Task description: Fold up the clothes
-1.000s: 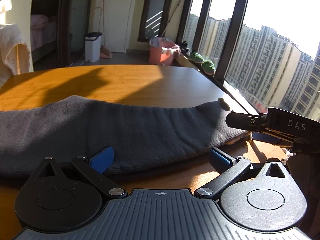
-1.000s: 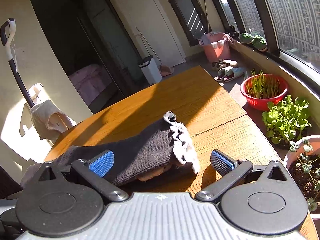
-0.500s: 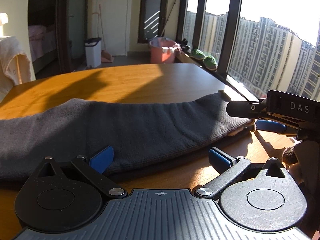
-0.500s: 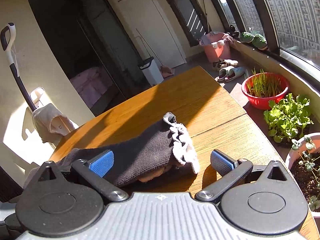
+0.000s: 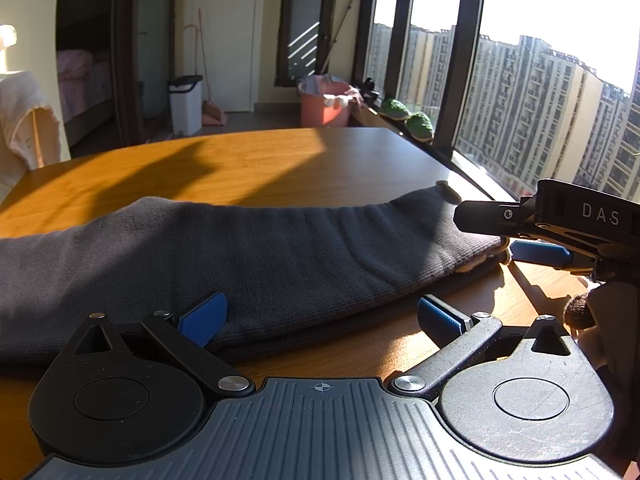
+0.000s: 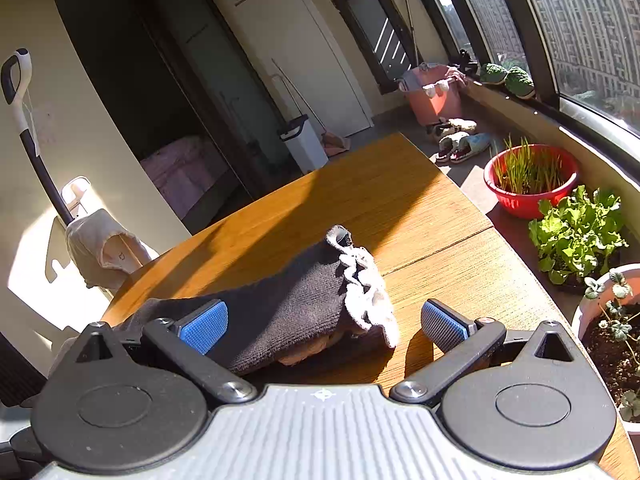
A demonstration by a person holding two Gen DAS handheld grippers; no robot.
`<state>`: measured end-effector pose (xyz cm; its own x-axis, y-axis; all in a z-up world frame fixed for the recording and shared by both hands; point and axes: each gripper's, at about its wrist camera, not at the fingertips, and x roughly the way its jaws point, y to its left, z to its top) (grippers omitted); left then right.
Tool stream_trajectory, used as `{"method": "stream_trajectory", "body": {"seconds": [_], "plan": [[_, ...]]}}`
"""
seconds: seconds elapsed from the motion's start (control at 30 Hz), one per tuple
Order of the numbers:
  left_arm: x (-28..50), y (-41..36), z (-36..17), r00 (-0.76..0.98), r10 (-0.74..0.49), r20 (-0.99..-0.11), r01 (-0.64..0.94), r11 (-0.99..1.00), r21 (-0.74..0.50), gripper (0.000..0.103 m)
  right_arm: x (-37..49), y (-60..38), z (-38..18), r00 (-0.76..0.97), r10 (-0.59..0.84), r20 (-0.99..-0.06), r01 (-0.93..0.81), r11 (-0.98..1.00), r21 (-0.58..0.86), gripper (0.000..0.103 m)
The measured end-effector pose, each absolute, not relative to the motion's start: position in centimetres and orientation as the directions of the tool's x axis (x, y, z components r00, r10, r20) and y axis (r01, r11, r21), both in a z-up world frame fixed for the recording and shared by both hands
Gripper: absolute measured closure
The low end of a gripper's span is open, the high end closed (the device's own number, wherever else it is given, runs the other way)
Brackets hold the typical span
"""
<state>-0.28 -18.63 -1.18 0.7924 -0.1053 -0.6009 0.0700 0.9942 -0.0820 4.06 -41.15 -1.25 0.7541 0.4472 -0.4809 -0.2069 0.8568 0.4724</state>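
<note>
A dark grey knitted garment [image 5: 248,256] lies folded lengthwise across the wooden table [image 5: 256,168]. Its end with white lace trim [image 6: 368,292] shows in the right wrist view, where the dark knit [image 6: 288,312] lies between my fingers. My left gripper [image 5: 320,316] is open, low at the garment's near edge, its left pad [image 5: 202,318] touching the cloth. My right gripper [image 6: 324,326] is open around the trimmed end; it also shows in the left wrist view [image 5: 520,236] at the garment's right end.
The table's right edge runs along a window sill [image 5: 472,168]. Potted plants [image 6: 576,232] and a red basin [image 6: 528,188] stand beside the table. A chair with a pale cloth [image 6: 104,248] stands at the left. A pink bucket [image 5: 324,102] and bin [image 5: 186,104] stand farther back.
Both grippers stay open. The left view has shifted a little, with the garment slightly nearer; the right gripper holds its place at the trimmed end.
</note>
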Motion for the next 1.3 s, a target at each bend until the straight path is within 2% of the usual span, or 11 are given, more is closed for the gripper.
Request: {"method": "stream_trajectory", "body": {"seconds": [1.3], "plan": [[-0.34,-18.69,-1.14,0.792,-0.105,-0.601,0.071,0.994,-0.08,0.0,4.0,-41.08,-1.33,0.755,0.452,-0.475,-0.208,0.852,0.48,0.0]]}}
